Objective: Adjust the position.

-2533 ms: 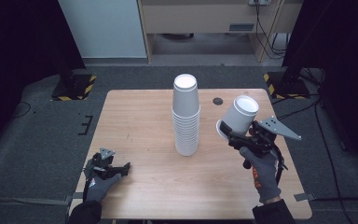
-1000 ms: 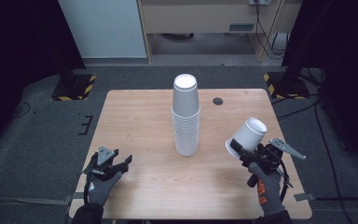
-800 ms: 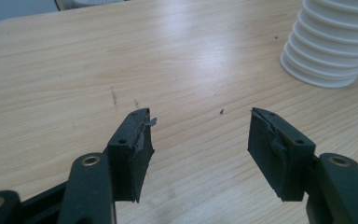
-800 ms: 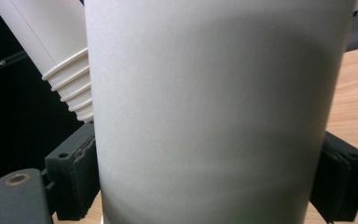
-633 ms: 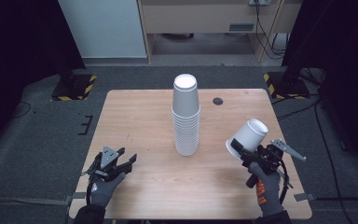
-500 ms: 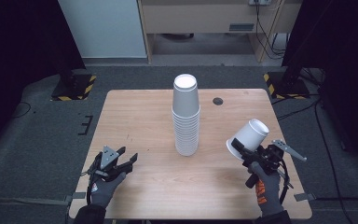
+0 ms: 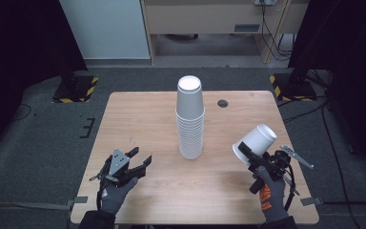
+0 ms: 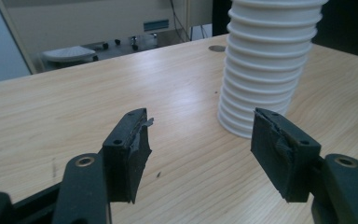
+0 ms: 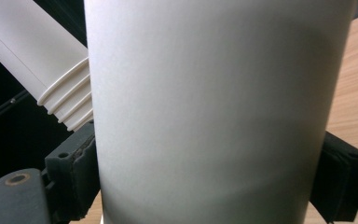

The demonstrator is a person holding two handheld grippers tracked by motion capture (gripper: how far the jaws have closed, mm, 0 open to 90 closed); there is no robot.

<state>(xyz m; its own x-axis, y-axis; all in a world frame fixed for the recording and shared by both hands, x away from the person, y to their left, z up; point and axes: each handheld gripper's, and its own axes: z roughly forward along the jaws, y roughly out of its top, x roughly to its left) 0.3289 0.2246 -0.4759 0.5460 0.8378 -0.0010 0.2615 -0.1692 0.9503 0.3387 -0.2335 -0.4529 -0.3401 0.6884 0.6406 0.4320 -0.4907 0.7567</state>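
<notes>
On grey carpet, centre of the high view: one wooden bench (image 7: 138, 119), rectangular, pale grain, with a small dark round grommet (image 7: 223, 103) near its far edge.

Item, mid-bench: one stack of white paper cups (image 7: 190, 119), nested upside down, upright, bases uppermost, rolled rims showing as close ridges down its lower half. It rests on the bench surface. The left gripper view shows the same stack (image 8: 268, 60) beyond and to the right of that gripper's jaws, apart from them.

Item, near right part of the bench: one single white paper cup (image 7: 255, 141), tilted, its base turned up and away toward the far right, held off the bench surface. It stands well apart from the stack. The right gripper view shows its plain wall (image 9: 214, 107) between the two black jaws, each pad pressed to a side.

Item: right gripper (image 7: 248, 152), in a gloved right hand (image 7: 271, 188), clamped on the single cup at its rim end; cable trailing at the near right.

Item: left gripper (image 7: 140, 161), in a gloved left hand (image 7: 114, 193), low over the near left part of the bench, jaws spread wide apart with nothing between them, pointing toward the stack.
</notes>
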